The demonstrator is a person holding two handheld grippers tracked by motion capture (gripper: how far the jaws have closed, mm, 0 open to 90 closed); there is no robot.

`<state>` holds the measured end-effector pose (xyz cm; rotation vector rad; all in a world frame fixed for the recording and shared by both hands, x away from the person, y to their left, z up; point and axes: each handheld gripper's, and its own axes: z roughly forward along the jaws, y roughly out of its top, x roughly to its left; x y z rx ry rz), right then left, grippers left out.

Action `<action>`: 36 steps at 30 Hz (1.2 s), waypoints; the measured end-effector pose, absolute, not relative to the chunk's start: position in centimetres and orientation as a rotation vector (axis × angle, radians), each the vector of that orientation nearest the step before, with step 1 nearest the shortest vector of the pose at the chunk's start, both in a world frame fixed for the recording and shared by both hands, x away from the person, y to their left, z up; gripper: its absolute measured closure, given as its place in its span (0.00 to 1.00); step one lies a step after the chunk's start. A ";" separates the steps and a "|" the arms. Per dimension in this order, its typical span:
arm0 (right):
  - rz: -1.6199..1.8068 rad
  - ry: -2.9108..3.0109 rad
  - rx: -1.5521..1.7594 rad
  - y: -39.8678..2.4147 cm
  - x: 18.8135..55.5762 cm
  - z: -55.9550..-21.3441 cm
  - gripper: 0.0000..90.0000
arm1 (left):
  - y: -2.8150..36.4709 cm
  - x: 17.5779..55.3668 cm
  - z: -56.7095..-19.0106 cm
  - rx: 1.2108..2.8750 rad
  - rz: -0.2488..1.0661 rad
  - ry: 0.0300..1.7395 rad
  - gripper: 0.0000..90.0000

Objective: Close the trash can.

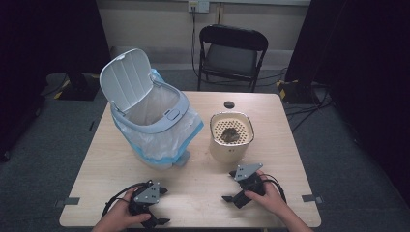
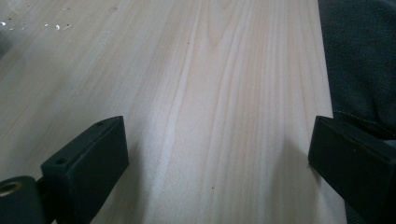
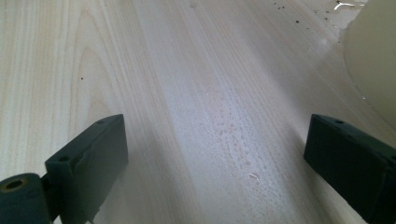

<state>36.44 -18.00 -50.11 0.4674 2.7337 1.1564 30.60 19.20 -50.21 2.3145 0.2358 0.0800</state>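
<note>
Resting apart on the table (image 1: 203,183), both grippers — left gripper (image 1: 162,205), right gripper (image 1: 231,186) — show jaws wide, empty.

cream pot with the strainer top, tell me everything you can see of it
The pot is a cream, round-cornered container that looks like plastic, standing upright on the table right of the bin. A perforated strainer insert sits in its top, holding a dark clump of wet-looking scraps. Small marks show on its front wall. Neither gripper touches it; droplets lie on the wood near its base.
</note>
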 end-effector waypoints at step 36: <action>1.133 2.734 0.491 -17.8 36.6 -50.2 0.00 | 28.6 32.7 -43.9 2.181 0.109 0.668 0.18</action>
